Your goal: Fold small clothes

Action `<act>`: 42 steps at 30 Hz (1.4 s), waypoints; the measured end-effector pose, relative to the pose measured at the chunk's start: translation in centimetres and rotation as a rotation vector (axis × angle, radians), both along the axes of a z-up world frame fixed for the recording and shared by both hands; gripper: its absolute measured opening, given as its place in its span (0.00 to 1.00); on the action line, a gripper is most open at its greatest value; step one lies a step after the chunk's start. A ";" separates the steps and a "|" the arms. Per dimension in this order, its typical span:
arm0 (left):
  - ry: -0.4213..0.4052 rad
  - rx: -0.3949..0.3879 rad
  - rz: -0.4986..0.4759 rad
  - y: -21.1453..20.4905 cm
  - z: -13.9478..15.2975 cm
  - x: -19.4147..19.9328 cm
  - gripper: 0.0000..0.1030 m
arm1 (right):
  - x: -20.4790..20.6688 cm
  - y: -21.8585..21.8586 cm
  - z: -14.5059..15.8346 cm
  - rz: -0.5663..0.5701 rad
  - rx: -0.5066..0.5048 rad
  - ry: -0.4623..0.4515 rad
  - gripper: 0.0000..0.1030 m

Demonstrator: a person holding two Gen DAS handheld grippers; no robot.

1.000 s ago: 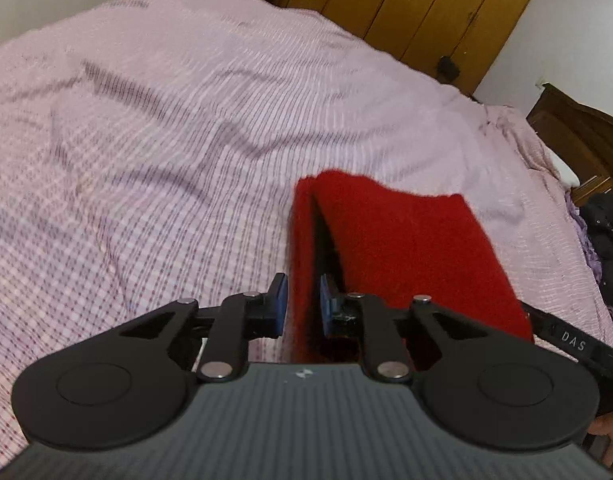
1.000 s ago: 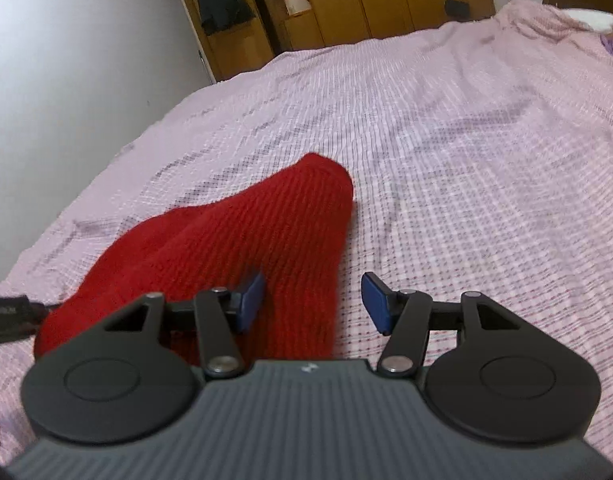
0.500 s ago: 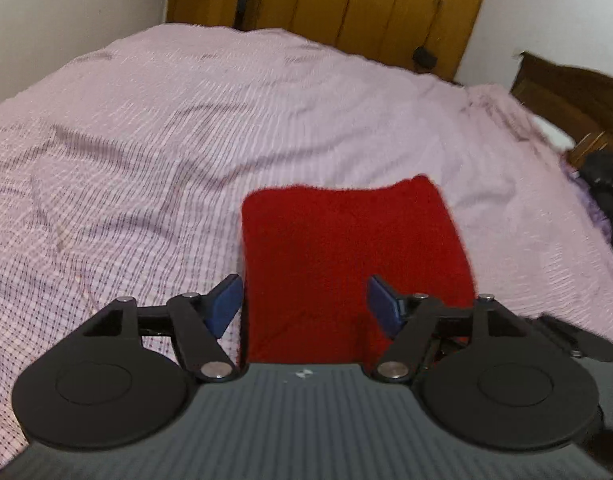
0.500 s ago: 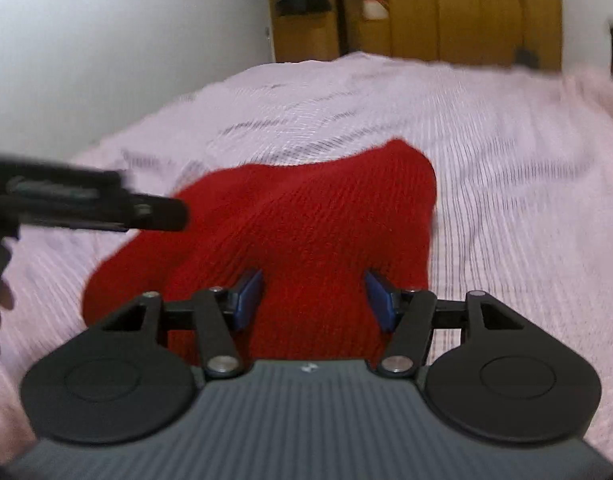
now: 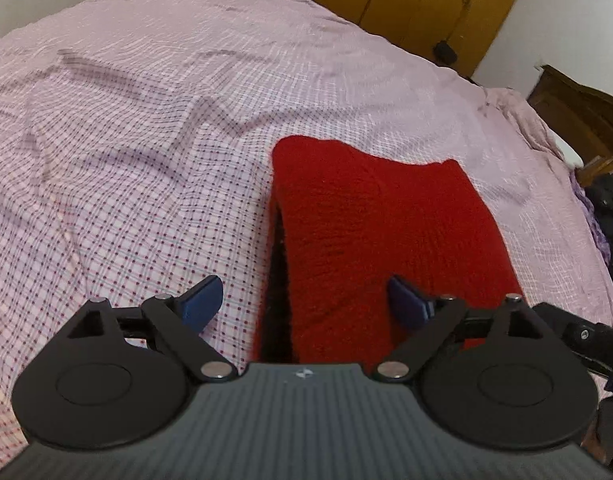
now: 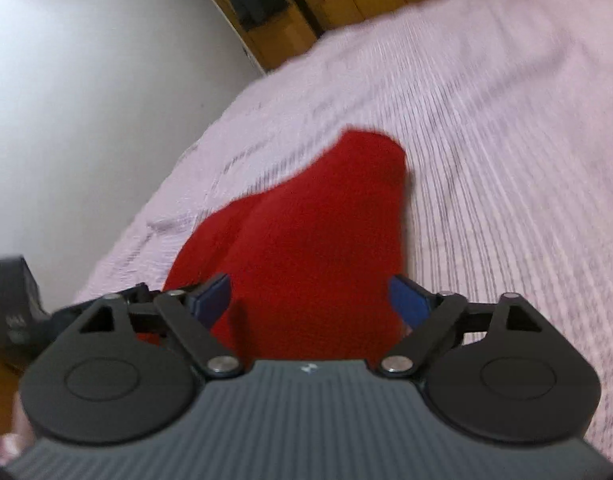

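A red knitted garment lies folded on the pink checked bedspread, its layered left edge showing a dark gap. My left gripper is open and empty, its jaws astride that near left edge. In the right wrist view the same red garment lies just ahead. My right gripper is open and empty above its near end. The other gripper's black body shows at the right edge of the left wrist view and at the left edge of the right wrist view.
Wooden wardrobes stand beyond the far side of the bed. A dark wooden headboard and dark clothes are at the right. A white wall runs along the bed's left side.
My left gripper opened, let go of the garment's edge and shifted left. The garment now lies flat. My right gripper stayed open and tilted, its view now blurred by motion.
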State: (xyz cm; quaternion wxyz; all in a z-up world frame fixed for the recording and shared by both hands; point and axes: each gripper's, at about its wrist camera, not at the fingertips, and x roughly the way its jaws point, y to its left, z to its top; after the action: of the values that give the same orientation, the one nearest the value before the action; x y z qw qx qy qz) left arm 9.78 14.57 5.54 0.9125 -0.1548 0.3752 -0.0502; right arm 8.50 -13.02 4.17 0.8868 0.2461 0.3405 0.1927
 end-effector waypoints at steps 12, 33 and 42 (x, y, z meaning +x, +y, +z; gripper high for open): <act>0.082 -0.256 -0.052 2.3 -2.9 0.9 0.92 | 3.8 0.3 -5.7 0.132 0.228 0.135 1.00; 0.052 -0.397 -0.252 -9.4 0.9 -4.9 0.78 | -3.3 -9.7 2.8 0.103 0.174 0.112 0.77; -0.001 0.029 -0.238 -14.6 0.8 -10.4 0.81 | -5.4 -9.9 -1.9 0.083 0.032 0.209 0.79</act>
State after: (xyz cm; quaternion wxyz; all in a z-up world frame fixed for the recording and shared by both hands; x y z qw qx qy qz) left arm -0.58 0.00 6.39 0.9024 -0.0959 0.3913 -0.1529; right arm 3.11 -22.92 2.27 0.8336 0.2646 0.4381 0.2078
